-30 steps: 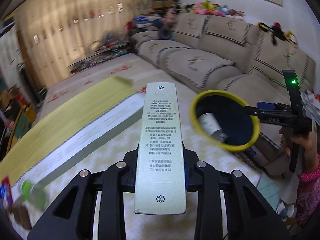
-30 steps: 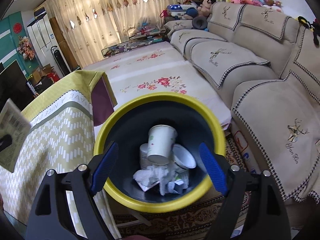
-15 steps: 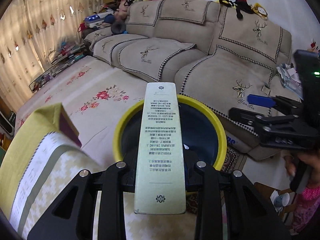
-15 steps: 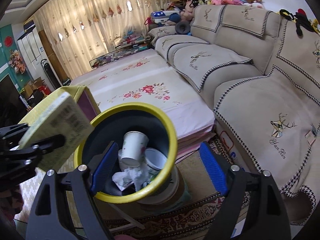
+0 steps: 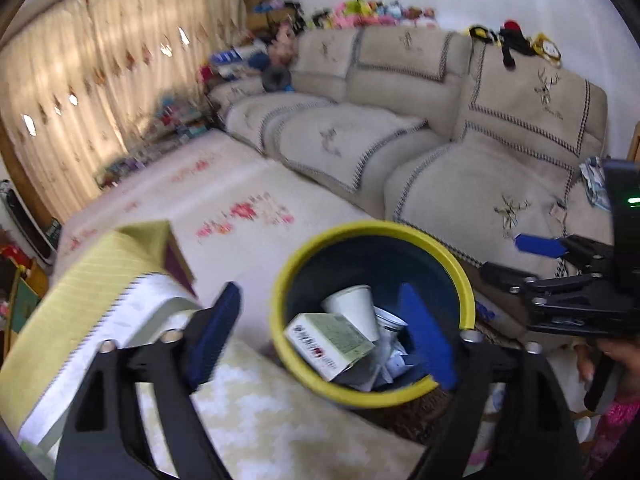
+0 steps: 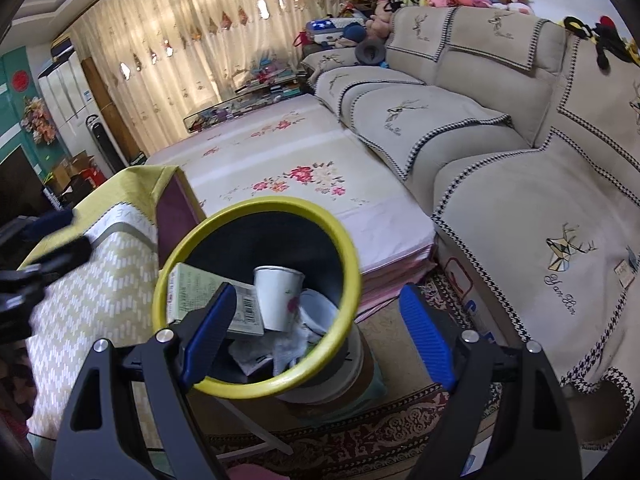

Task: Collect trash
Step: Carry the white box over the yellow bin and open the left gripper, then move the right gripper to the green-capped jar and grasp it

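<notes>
The jaws of the left gripper (image 5: pixel 320 332) had just been opening and stood released, nothing between them. In the left wrist view the flat green carton (image 5: pixel 330 340) lay inside the yellow-rimmed bin (image 5: pixel 466 292), tilted against a white paper cup (image 5: pixel 354 306) and crumpled paper. The bin stood just beyond the edge of the bench (image 5: pixel 256 420), which wore a pale yellow patterned cloth. The right gripper (image 5: pixel 560 276) hung at the right edge of this view, beside the bin, with a hand (image 5: pixel 618 360) on its grip.

In the right wrist view the jaws of the right gripper (image 6: pixel 316 336) stood wide apart and empty, hovering over the bin (image 6: pixel 256 388). The carton (image 6: pixel 188 292) rested against the near-left wall with one end close to the rim, beside the cup (image 6: pixel 276 296). The left gripper (image 6: pixel 36 256) showed blurred at the left edge, over the bench (image 6: pixel 96 304).

The drop appeared done. To finish it well, the left gripper should probably draw back level without brushing the rim, since the carton sat high on the heap and a knock could tip it out. A floral-covered bed (image 6: pixel 292 168) and a beige sofa (image 6: pixel 520 200) lay behind
</notes>
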Motion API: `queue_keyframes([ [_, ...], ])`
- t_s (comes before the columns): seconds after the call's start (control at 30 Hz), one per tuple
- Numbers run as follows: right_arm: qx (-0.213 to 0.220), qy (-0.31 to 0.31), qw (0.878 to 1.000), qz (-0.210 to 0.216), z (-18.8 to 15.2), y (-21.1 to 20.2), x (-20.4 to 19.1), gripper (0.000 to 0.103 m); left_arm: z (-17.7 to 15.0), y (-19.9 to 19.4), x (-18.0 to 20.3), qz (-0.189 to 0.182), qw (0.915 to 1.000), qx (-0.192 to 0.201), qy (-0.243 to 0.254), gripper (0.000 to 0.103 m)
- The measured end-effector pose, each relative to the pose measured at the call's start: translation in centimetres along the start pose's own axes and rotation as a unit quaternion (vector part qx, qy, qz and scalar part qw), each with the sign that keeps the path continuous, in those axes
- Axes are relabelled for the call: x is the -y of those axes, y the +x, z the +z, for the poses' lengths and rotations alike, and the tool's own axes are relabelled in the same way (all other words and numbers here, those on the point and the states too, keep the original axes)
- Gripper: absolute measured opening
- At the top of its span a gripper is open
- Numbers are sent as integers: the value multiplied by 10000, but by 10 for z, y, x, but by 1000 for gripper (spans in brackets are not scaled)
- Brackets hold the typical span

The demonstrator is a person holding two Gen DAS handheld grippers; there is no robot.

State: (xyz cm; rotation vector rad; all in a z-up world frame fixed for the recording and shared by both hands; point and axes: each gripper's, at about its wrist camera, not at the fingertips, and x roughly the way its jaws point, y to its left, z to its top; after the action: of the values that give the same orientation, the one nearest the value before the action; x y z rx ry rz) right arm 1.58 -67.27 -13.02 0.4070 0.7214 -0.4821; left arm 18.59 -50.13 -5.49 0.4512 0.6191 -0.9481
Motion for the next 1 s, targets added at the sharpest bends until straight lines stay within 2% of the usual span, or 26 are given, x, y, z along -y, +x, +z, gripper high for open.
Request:
queue_keyframes([
  [0.03,-8,-36,10000,29,0,0,-4,79,-5,-14,-4,-16,10000,82,-48,93],
  [0.13,-49,-186,9998,101,-2,2,-21,79,-22,-46,-19,-24,9997,103,-227,96],
  [0.33,-122,-523,9982,278,-6,2,-60,79,-77,-104,-75,209,9933,128,-1128,98],
  [0.43,-116,-678,9969,384,-8,-2,-82,80,-111,-134,-107,510,9860,118,-1583,98],
  [0.6,-181,-1054,9924,604,-12,1,-129,81,-160,-179,-143,1112,9743,143,-1954,98],
  [0.77,-377,-1573,9809,1082,-18,9,-198,81,-199,-222,-171,1622,9627,139,-2160,98],
  [1.0,-589,-2262,9588,1614,-31,20,-299,81,-247,-264,-210,1964,9468,156,-2544,98],
])
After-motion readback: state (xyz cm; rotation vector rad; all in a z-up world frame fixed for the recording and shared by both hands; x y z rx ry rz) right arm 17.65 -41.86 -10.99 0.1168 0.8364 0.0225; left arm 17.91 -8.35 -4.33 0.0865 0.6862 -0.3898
